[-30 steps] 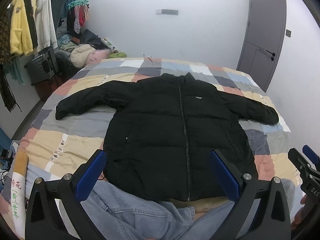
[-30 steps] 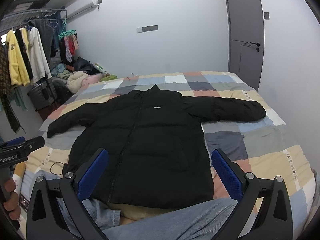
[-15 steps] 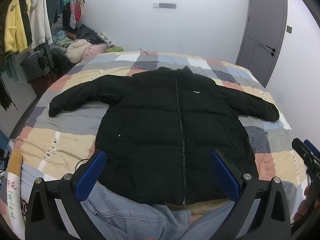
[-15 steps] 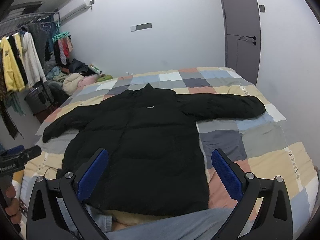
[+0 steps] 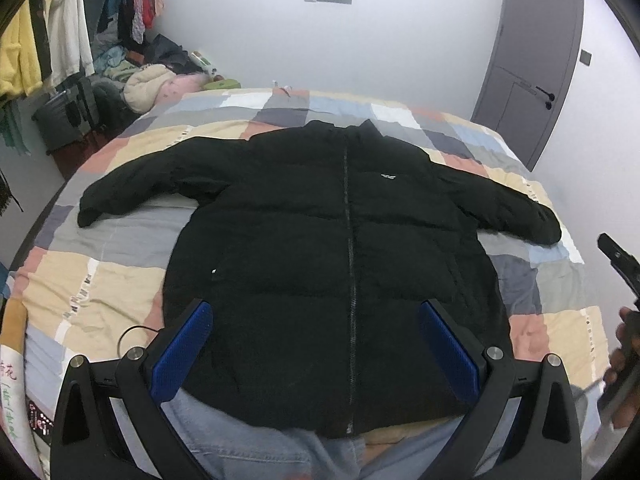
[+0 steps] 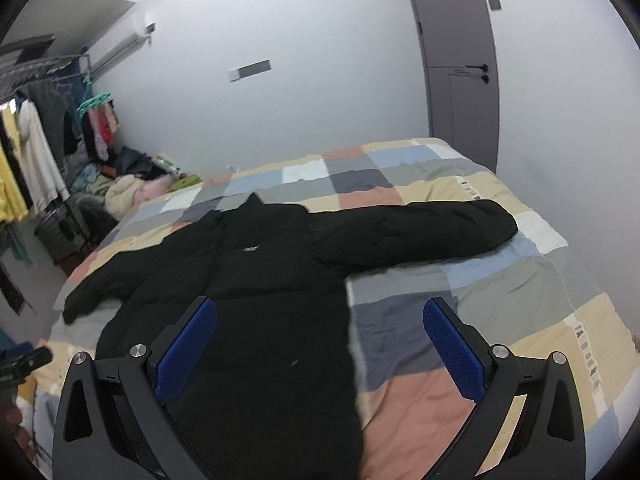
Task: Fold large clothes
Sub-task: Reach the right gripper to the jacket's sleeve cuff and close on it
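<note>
1. Where the patchwork quilt (image 5: 120,280) covers the bed, a black puffer jacket (image 5: 328,248) lies flat and front-up, zipped, both sleeves stretched out to the sides.
2. The left gripper (image 5: 316,344) hangs over the jacket's lower half with its blue-padded fingers (image 5: 180,352) spread wide, holding nothing; the zip runs down between them.
3. The right gripper (image 6: 320,344) is likewise splayed and empty, above the jacket's right edge, one finger over black fabric and the other over the quilt (image 6: 500,292).
4. In the left view the jacket's hem lies over pale blue denim (image 5: 248,440), most of it hidden behind the gripper frame; what garment it is cannot be told.
5. At that view's right rim, a dark gripper body and a bit of hand are blurred and cut off.
6. A thin dark cable loop (image 5: 134,334) shows beside the hem, its ends hidden.
7. The small white chest logo (image 5: 387,177) is too small to read.
8. Behind the bed stand a grey door (image 6: 456,60) and a rack of hanging clothes (image 5: 52,48), partly cropped by the fisheye edge.
</note>
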{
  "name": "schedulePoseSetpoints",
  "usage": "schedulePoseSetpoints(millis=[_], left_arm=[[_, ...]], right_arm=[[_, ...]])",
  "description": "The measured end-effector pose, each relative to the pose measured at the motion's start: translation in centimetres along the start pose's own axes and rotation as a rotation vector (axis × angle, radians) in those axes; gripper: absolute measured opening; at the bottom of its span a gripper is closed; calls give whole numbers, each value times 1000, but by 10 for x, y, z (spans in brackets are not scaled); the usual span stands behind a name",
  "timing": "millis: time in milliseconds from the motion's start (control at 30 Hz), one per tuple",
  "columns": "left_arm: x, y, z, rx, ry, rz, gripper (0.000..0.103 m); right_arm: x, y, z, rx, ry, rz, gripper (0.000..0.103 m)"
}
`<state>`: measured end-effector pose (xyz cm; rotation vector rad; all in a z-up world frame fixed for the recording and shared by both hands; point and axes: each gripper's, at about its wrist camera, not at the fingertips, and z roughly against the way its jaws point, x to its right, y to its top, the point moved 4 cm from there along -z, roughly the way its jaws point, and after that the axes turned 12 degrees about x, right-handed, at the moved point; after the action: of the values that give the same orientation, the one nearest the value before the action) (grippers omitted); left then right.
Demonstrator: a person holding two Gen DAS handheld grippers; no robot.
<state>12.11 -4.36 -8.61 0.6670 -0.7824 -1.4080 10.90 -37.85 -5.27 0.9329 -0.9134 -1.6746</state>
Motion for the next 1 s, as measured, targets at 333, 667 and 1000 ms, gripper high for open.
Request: schedulePoseSetpoints(millis=[333,667,1000], left_arm=[[13,2,-40,-11,-10,18,103],[29,2,-95,-4,-64,35,103],[23,11,-155,25,-62,119,103]], right_arm=[[106,10,-83,38,-48,-111,103],[232,-22,-172,2,-83,-380,95],[328,-45,-253,25,-138,-654,85]])
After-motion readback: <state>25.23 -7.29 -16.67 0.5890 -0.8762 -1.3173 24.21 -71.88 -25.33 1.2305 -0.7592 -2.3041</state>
